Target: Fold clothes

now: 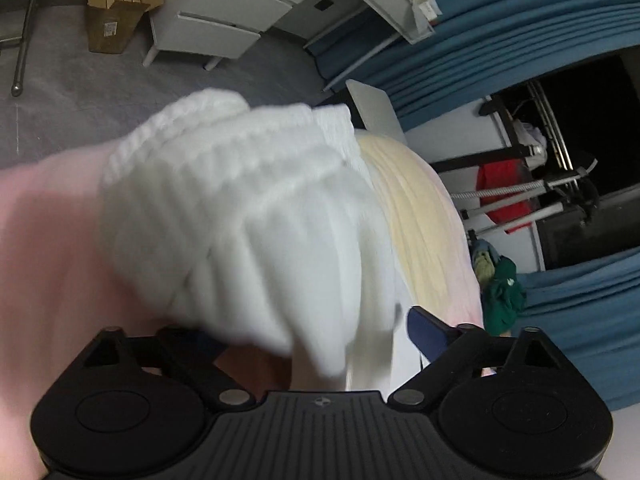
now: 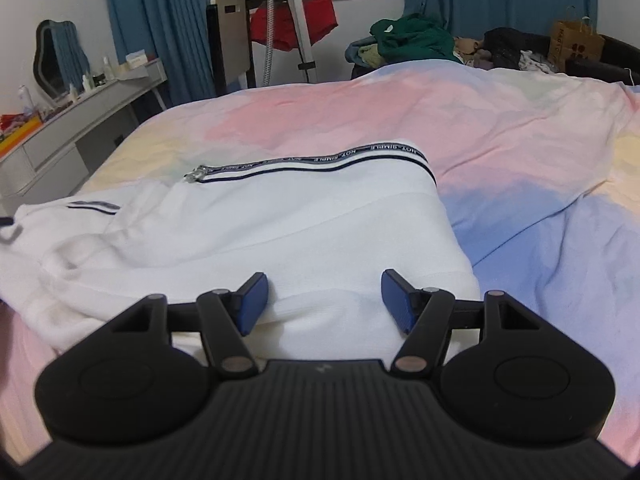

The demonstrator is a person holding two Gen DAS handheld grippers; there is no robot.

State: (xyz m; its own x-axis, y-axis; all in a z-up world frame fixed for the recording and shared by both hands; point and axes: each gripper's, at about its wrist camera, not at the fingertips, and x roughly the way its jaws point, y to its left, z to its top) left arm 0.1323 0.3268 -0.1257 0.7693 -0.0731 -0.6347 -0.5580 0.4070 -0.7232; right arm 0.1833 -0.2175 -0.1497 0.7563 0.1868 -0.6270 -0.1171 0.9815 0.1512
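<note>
A white garment (image 2: pixel 280 216) with a black lettered stripe lies partly folded on the pastel bedspread (image 2: pixel 500 128). My right gripper (image 2: pixel 326 300) rests open on its near edge, with a low ridge of cloth between the blue pads (image 2: pixel 252 304). In the left wrist view a blurred white ribbed cuff (image 1: pixel 240 200) fills the middle and hangs down between the jaws of my left gripper (image 1: pixel 312 332). Those jaws stand wide. The right-hand pad (image 1: pixel 428 332) shows, while cloth hides the other one. The pink bedspread (image 1: pixel 48 240) lies below.
A heap of clothes with a green one on top (image 2: pixel 412 40) and a paper bag (image 2: pixel 576 44) sit at the bed's far end. A grey dresser (image 2: pixel 80 128) stands left of the bed and a stand with a red garment (image 2: pixel 296 24) behind it. A cardboard box (image 1: pixel 120 4) and a white drawer unit (image 1: pixel 224 20) are on the floor.
</note>
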